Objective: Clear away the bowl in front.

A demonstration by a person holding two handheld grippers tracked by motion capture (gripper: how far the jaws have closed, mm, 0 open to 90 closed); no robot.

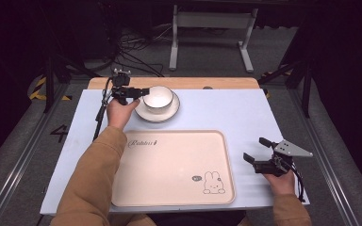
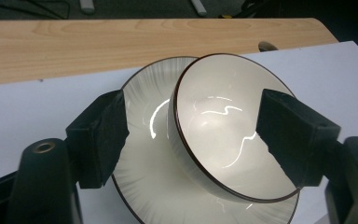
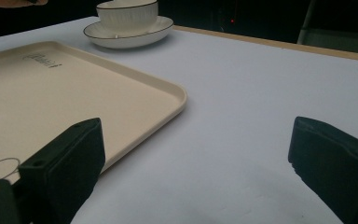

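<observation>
1. Leftmost, my left gripper (image 1: 143, 92) sits at the far left part of the table (image 1: 245, 117), its jaws pointing right toward the bowl (image 1: 158, 97).
2. Its own view shows the jaws spread wide, one on each side of the bowl's (image 2: 233, 126) near rim; whether the pads touch the wall I cannot tell. The claw is released, not clamped on anything.
3. The bowl is round, so it has no long axis to speak of; its mouth faces up and it stands upright on the saucer (image 1: 156, 114). It sits off centre, toward the saucer's (image 2: 144, 186) right side in the left gripper view.
4. Bowl and saucer stand on the white table top just beyond the tray's (image 1: 169, 165) far edge, near the wooden strip (image 1: 169, 83) at the back.
5. The tray lies in the middle, long side running left to right, with a rabbit drawing (image 1: 212, 183) at its near right corner.
6. Right of the tray, my right gripper (image 1: 257, 150) hovers over bare table, jaws wide apart and gripping nothing, pointing left and away toward the tray's (image 3: 135, 107) edge.
</observation>
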